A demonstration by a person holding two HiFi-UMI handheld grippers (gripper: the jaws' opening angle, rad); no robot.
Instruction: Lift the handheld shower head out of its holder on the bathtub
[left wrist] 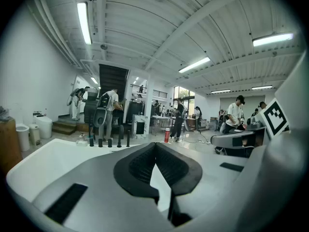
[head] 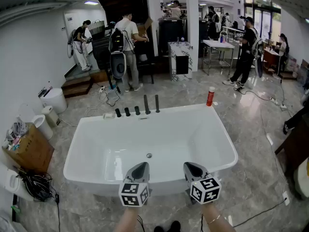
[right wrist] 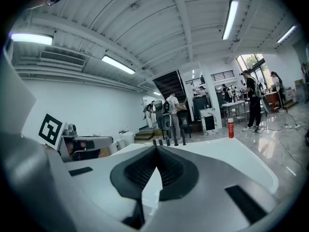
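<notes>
A white bathtub [head: 96, 129] lies in front of me. On its far rim stands a row of black fittings [head: 127, 111], and two tall slim black uprights [head: 146, 104] [head: 157, 103] end the row. I cannot tell which of them is the handheld shower head. The same row shows small in the left gripper view [left wrist: 110, 140] and the right gripper view [right wrist: 169, 140]. My left gripper [head: 140, 167] and right gripper [head: 192, 168] hover side by side over the near rim. Both are far from the fittings. Both are shut with nothing between the pads [left wrist: 145, 166] [right wrist: 171, 170].
A red bottle [head: 210, 96] stands on the floor behind the tub's far right corner. A wooden crate [head: 29, 149], white bins [head: 55, 99] and a tangle of cables [head: 36, 185] sit to the left. Several people stand at the back of the hall.
</notes>
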